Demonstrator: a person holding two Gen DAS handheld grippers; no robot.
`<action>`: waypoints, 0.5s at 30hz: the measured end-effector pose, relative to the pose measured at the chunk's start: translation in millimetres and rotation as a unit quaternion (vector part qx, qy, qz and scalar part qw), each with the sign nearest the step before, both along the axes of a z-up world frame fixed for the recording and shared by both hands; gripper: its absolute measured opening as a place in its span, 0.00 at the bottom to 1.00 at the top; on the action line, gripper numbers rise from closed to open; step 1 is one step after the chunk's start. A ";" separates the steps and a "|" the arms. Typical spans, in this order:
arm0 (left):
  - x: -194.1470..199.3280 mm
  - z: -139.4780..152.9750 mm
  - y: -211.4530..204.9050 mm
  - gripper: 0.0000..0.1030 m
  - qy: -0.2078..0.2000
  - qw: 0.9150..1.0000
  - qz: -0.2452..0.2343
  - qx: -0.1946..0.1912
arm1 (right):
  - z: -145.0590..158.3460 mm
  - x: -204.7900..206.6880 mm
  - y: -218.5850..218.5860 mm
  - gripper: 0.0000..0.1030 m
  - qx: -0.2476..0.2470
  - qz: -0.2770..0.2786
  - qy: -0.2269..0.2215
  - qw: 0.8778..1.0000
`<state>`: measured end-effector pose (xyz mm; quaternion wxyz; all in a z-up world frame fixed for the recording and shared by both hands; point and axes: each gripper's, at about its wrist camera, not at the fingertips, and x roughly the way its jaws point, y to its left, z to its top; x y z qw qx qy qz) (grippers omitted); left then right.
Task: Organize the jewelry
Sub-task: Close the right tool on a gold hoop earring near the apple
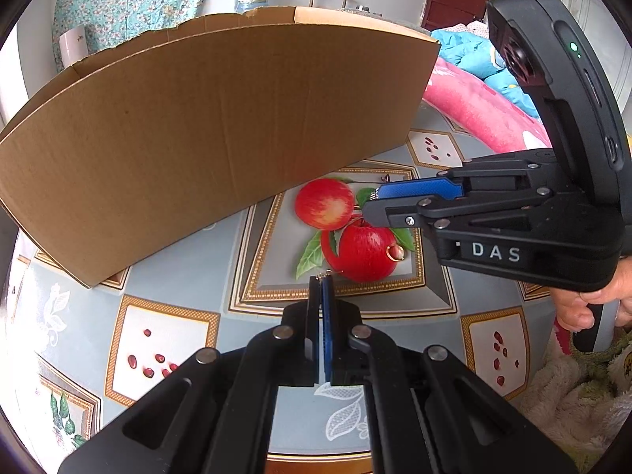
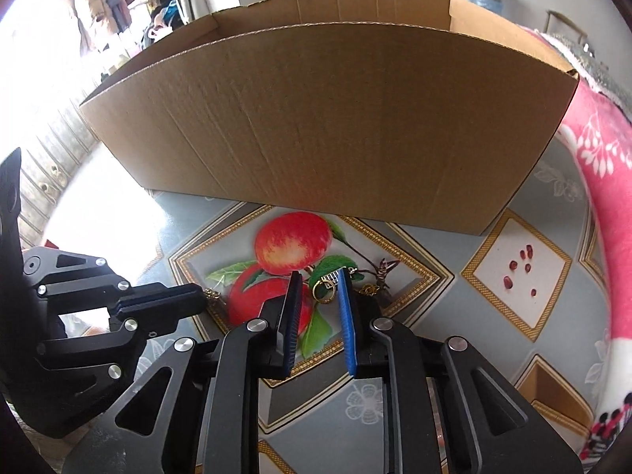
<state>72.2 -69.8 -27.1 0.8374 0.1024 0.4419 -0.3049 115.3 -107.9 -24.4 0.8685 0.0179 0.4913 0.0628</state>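
Observation:
My left gripper (image 1: 320,278) is shut on a thin gold chain (image 1: 324,273) just above the tablecloth; it also shows at the left of the right wrist view (image 2: 202,295), the chain (image 2: 212,295) dangling from its tip. A gold ring (image 1: 395,252) lies on the printed apple; in the right wrist view the ring (image 2: 324,291) sits between the open fingers of my right gripper (image 2: 319,278). More gold jewelry (image 2: 369,289) and a small dark piece (image 2: 382,268) lie just right of that gripper. An open cardboard box (image 2: 316,126) stands behind.
The table (image 1: 252,316) has a fruit-print cloth. The cardboard box (image 1: 189,126) fills the far side. A pink blanket (image 2: 604,181) lies along the right edge. My right gripper's body (image 1: 513,221) reaches in from the right in the left wrist view.

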 end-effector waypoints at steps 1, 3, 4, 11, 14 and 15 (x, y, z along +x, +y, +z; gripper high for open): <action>0.1 0.0 0.0 0.01 0.000 1.000 0.000 0.000 | -0.5 -0.8 0.5 0.15 -0.005 0.000 -0.001 1.000; 0.2 -0.1 -0.3 0.01 0.000 1.000 0.000 0.000 | -1.9 -0.1 2.9 0.12 -0.017 0.000 -0.003 1.000; 0.1 -0.1 -0.4 0.01 0.000 1.000 0.000 0.001 | -3.1 0.1 2.3 0.10 -0.022 0.000 -0.004 1.000; 0.0 0.0 0.2 0.01 0.000 1.000 0.000 0.001 | -4.0 2.1 3.0 0.05 -0.009 -0.005 -0.006 1.000; 0.0 -0.1 0.5 0.01 -0.001 1.000 0.000 0.001 | -6.4 -8.4 -11.6 0.02 -0.004 -0.007 -0.006 1.000; -0.1 0.0 0.4 0.01 -0.001 1.000 0.000 0.002 | -6.9 -11.1 -15.2 0.01 -0.002 -0.008 -0.005 1.000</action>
